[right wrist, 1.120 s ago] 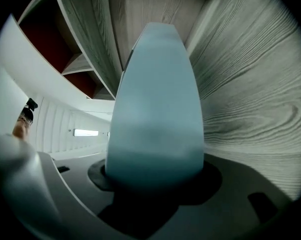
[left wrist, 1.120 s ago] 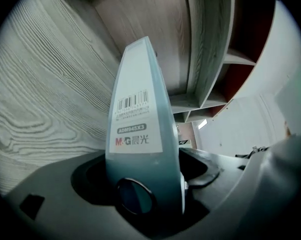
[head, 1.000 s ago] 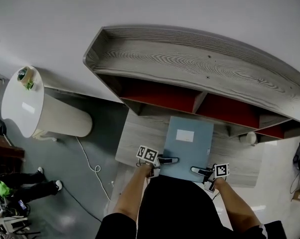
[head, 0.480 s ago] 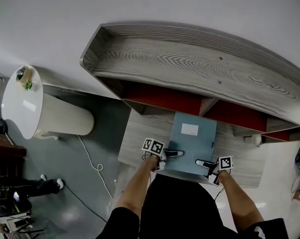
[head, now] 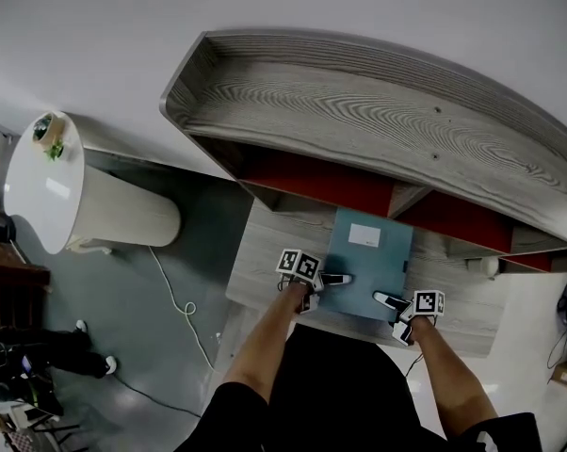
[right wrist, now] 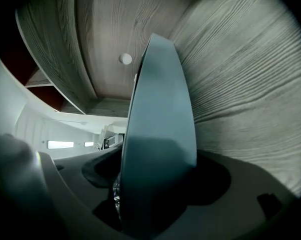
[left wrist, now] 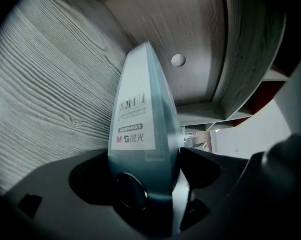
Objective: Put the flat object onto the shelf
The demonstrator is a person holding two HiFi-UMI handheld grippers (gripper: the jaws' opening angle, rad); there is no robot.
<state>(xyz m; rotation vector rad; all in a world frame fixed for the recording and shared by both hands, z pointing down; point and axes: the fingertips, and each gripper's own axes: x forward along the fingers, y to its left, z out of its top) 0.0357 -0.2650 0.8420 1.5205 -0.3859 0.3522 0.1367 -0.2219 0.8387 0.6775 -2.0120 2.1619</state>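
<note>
The flat object is a blue-grey file box (head: 368,262) with a white label. It lies flat over the lower grey wood shelf board (head: 265,262), its far edge under the shelf above. My left gripper (head: 335,279) is shut on its near left edge, and the labelled spine (left wrist: 140,114) stands between the jaws. My right gripper (head: 385,299) is at the near right edge. Its jaws have just been opening, and the box (right wrist: 160,109) still stands between them with dark gaps on both sides.
The shelf unit has a wide grey top (head: 359,111) and red back panels (head: 312,182) below it. A small white peg (left wrist: 178,60) sits on the wall behind the box. A white round table (head: 39,186) and a floor cable (head: 175,295) are at the left.
Both grippers and the file box have moved forward and down toward the shelf. The box's far edge now reaches under the upper shelf.
</note>
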